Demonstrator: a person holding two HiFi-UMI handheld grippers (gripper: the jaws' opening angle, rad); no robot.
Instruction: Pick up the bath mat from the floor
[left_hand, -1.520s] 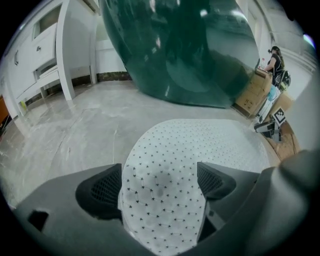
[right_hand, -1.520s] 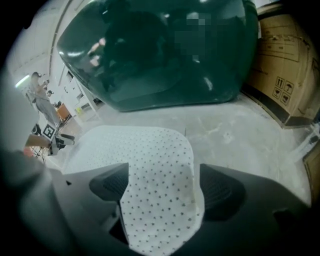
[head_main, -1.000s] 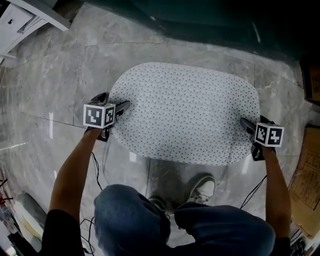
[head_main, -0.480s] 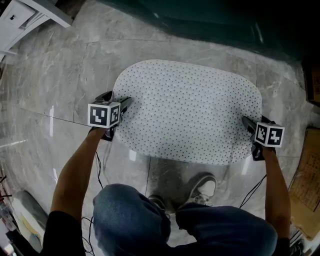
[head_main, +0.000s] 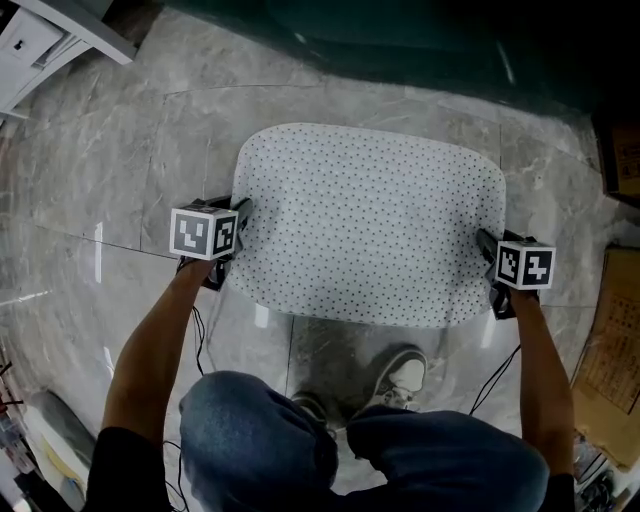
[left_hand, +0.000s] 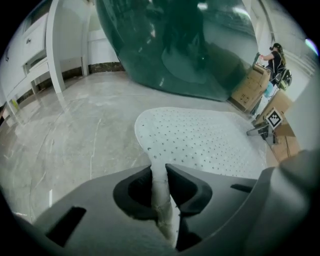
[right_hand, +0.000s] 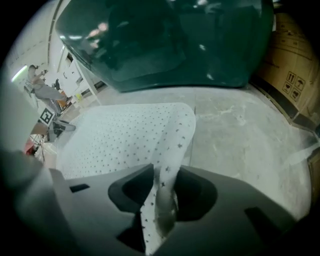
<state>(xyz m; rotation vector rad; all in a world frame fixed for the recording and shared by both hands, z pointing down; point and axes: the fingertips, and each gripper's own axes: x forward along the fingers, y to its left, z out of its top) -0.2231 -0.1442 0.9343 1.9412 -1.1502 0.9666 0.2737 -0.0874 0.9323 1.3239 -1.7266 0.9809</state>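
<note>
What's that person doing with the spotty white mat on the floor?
A person is picking up a bath mat from the floor with two hand-held grippers. The left gripper has pinched the mat's left edge and the right gripper its right edge; both sets of jaws have just been closing onto it. The pinched edges curl upward, while the middle of the mat seems to lie on the floor, not yet lifted.
</note>
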